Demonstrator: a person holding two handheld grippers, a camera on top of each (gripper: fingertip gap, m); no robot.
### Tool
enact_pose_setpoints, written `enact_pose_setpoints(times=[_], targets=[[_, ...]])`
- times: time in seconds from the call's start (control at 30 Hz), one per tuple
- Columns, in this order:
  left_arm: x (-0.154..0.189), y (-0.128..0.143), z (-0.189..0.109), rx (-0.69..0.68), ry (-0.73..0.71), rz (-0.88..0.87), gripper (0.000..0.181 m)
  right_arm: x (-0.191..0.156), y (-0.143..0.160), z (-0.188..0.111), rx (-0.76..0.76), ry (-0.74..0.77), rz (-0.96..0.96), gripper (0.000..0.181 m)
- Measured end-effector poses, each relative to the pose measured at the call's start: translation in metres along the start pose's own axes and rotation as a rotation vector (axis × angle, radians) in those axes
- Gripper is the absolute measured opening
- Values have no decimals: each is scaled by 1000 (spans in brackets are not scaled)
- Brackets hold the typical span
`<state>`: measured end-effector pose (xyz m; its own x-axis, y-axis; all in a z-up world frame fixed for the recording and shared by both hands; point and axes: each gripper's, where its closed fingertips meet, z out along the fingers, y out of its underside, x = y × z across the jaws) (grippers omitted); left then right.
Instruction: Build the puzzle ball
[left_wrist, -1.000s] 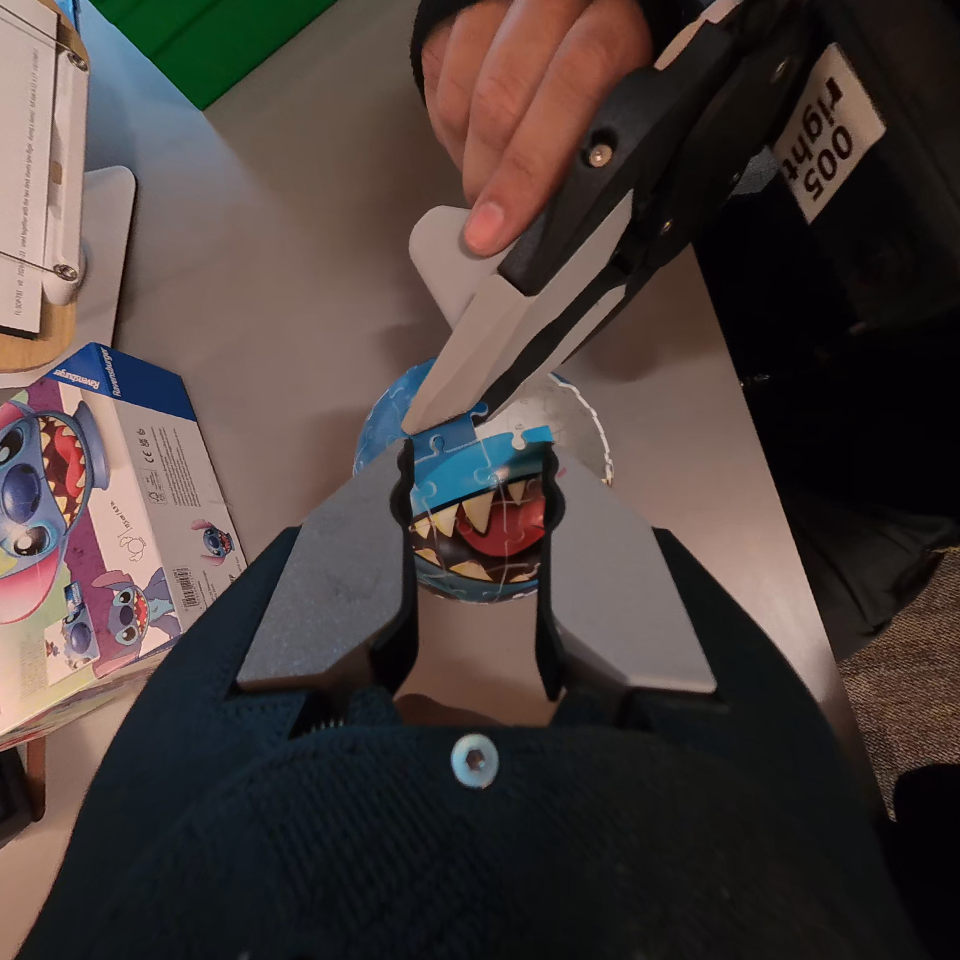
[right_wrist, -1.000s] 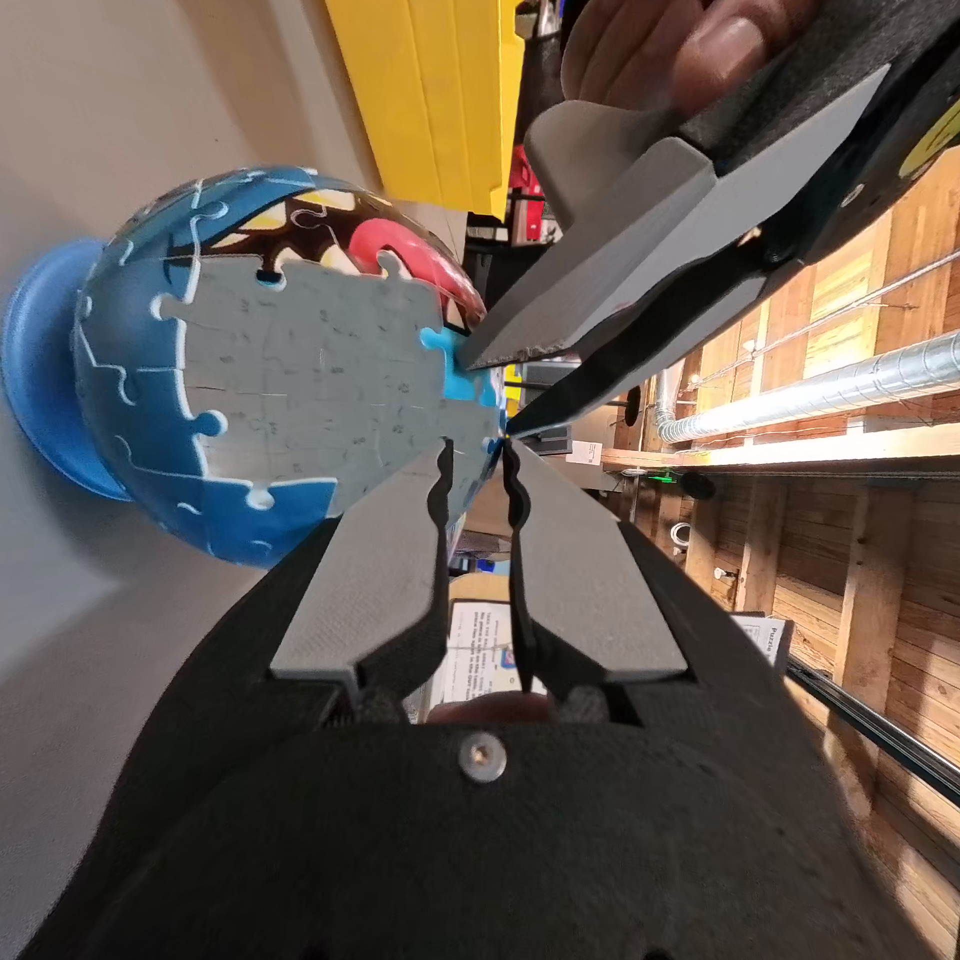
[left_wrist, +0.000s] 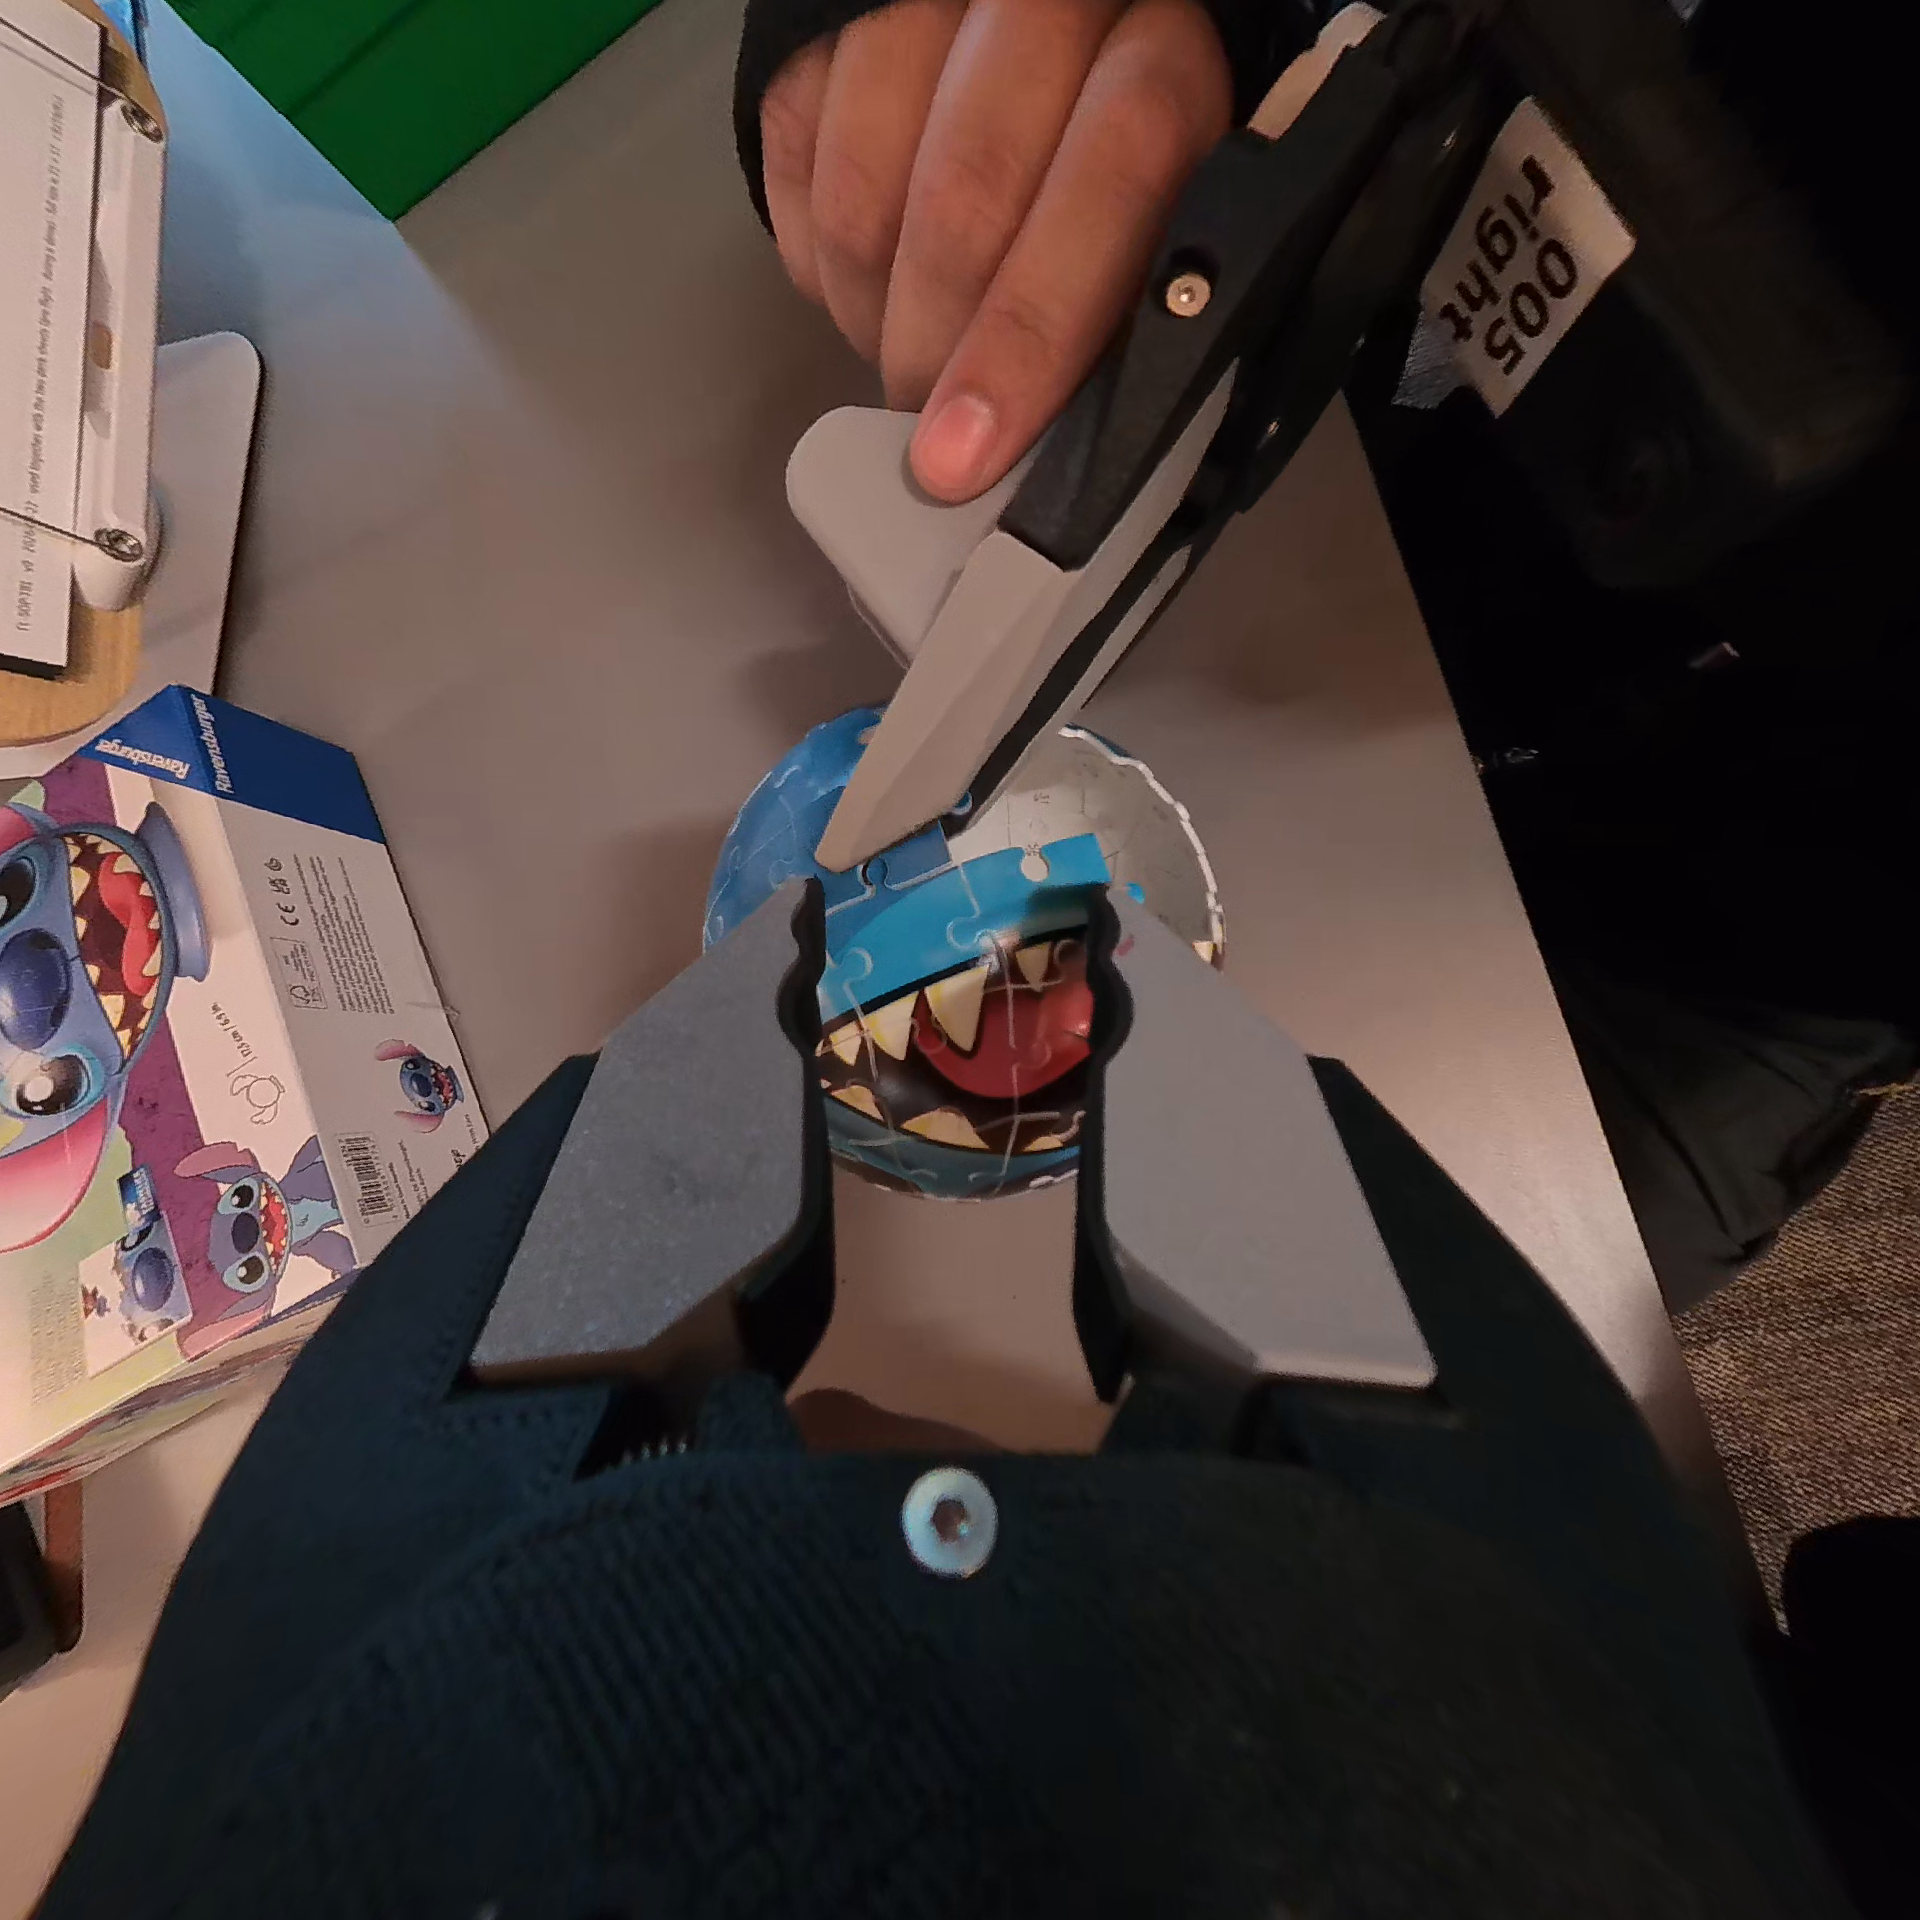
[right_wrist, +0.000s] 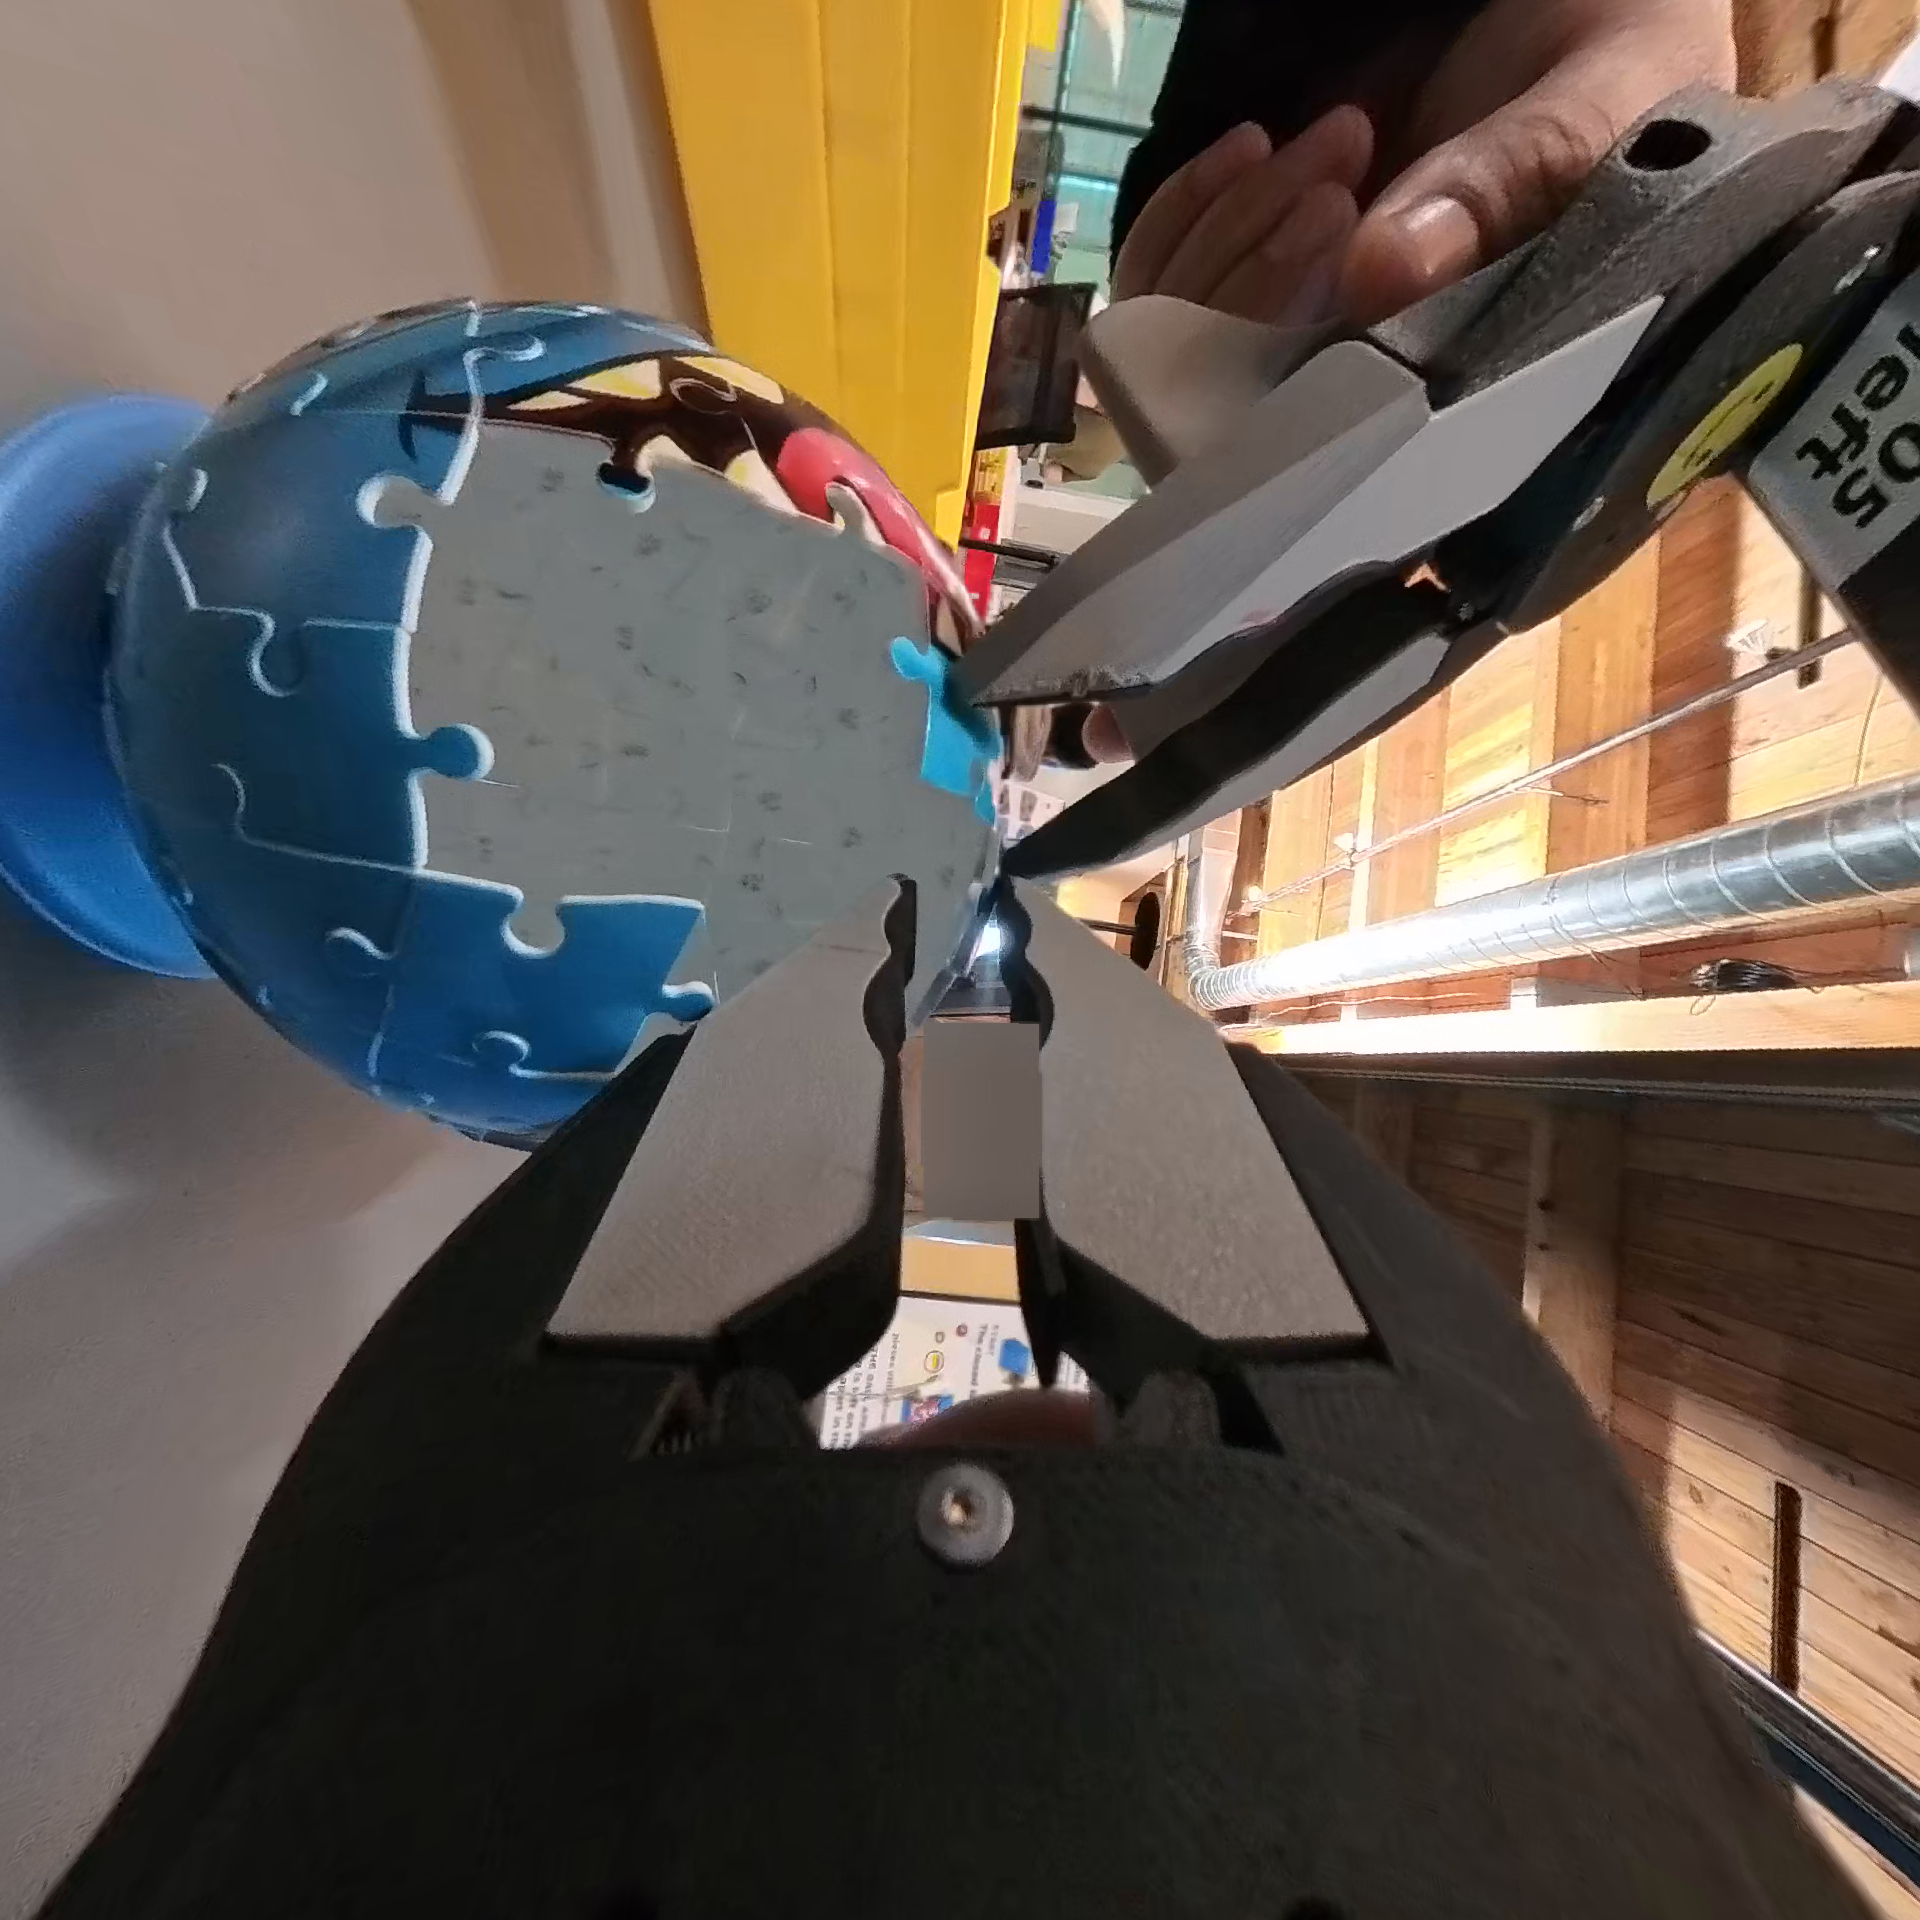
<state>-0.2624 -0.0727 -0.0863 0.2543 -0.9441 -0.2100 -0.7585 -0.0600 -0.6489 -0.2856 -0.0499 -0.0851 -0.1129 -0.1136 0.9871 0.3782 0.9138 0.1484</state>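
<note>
Left wrist view: puzzle ball (left_wrist: 966, 1039) upright, opening upward.

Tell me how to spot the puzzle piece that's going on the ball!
Find the round blue puzzle ball with the toothy red mouth, on the grey table. At its open top rim, the bright light-blue puzzle piece sticks up alone, touched by the grey gripper tips.

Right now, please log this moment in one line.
left gripper open over puzzle ball | right gripper at its rim, grip unclear | ball unfinished

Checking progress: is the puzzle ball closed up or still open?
Still open: the ball shows its grey inside through a big gap.
</note>
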Motion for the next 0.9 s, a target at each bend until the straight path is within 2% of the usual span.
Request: enact_pose_setpoints(times=[0.1, 0.3, 0.57, 0.9], targets=[[1, 0, 0, 2, 9, -10, 49, 1, -3, 0, 14, 2, -26, 13], [0, 1, -1, 1, 7, -12, 49, 6, -6, 1, 28, 30, -35, 4], [1, 3, -2, -6, 6, 1, 49, 5, -8, -3, 21, 51, 1, 5], [4, -2, 0, 15, 4, 104, 44, 6, -8, -2, 5, 69, 2, 1]])
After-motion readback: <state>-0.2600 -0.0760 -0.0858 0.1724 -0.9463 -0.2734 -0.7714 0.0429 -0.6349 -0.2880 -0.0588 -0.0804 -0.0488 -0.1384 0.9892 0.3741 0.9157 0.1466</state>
